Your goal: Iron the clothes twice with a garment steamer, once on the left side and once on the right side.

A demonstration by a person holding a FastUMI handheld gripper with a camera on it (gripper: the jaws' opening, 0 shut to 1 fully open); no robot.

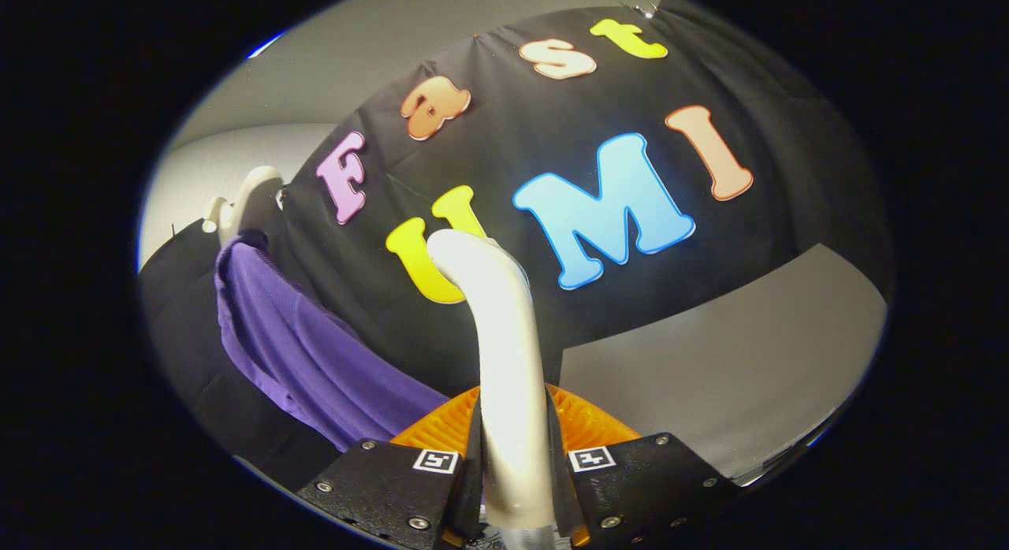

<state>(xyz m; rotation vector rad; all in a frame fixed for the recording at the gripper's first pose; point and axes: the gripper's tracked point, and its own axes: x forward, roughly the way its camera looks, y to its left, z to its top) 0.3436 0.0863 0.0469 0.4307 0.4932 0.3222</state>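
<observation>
hand-held gripper (514,455) | fingers clamped both sides of steamer handle (504,337) | tilted

Garment steamer (504,353): plain glossy white, clamped between the fingers of the gripper (512,463). Garment (315,353), left of the steamer: solid purple, no pattern. Hanger (248,195) above it: white. Wall (741,369) right of the steamer: flat grey.

The steamer (508,361) stands clamped between the fingers of the gripper (512,455), both pressing on its handle, and rises ahead of them to curve forward at its top. The garment (315,353) hangs left of the steamer, apart from it, against the booth wall. A hanger (248,199) sits above the garment.
</observation>
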